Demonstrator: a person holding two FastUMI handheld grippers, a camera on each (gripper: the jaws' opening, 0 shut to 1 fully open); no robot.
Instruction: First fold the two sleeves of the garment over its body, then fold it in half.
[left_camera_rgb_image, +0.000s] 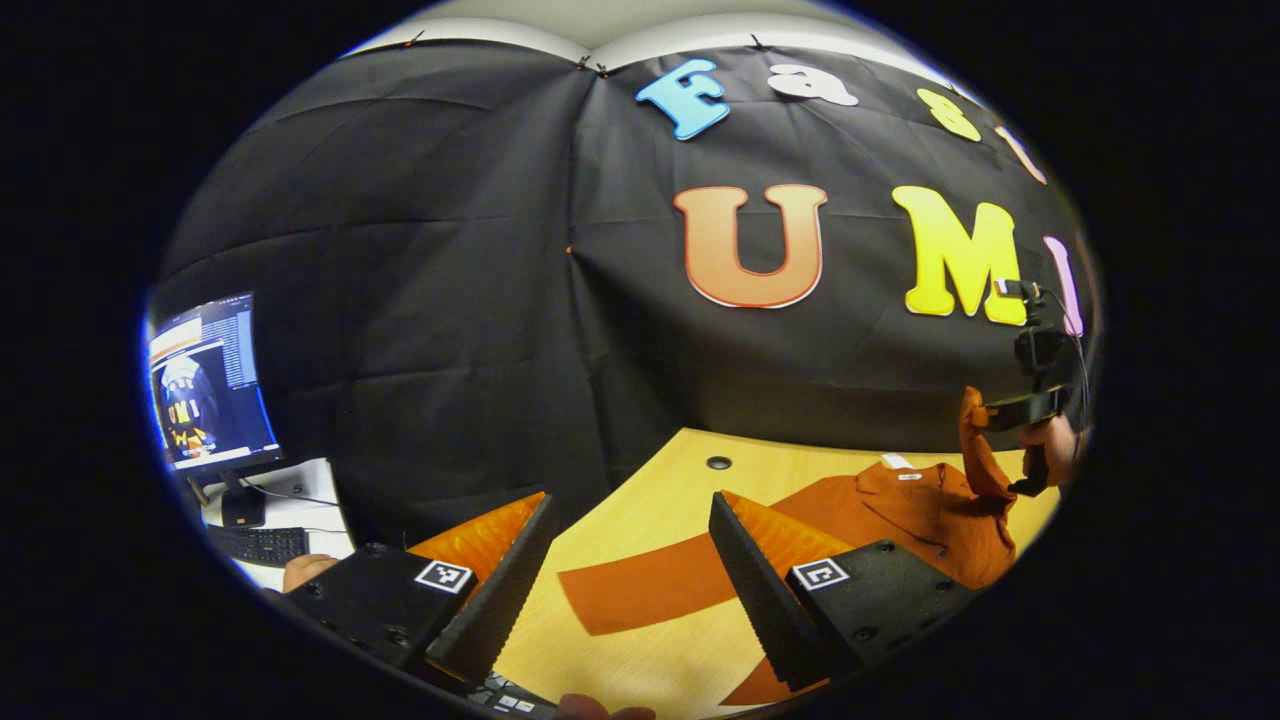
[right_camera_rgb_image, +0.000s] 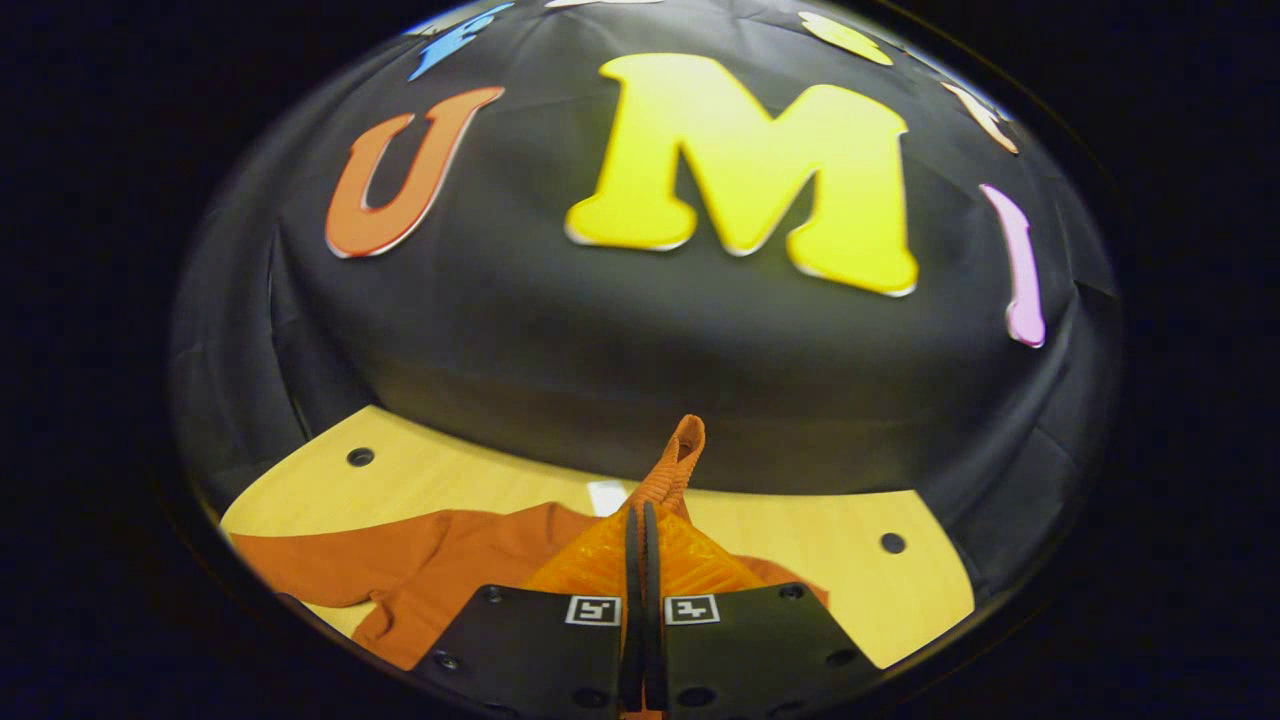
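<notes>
Two sleeves matter here: one is pinched and lifted in the closed right gripper, its cuff poking up just ahead of the fingers; the other sleeve lies flat on the counter, between the wide-open, empty left gripper fingers, running crosswise. The shirt body lies beyond. Its hem is cut off.

Wooden table, black cloth wall, monitor

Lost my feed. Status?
Left gripper open above table. Right gripper shut on sleeve, lifted. Shirt flat, other sleeve unfolded. Nothing blocking.
</notes>
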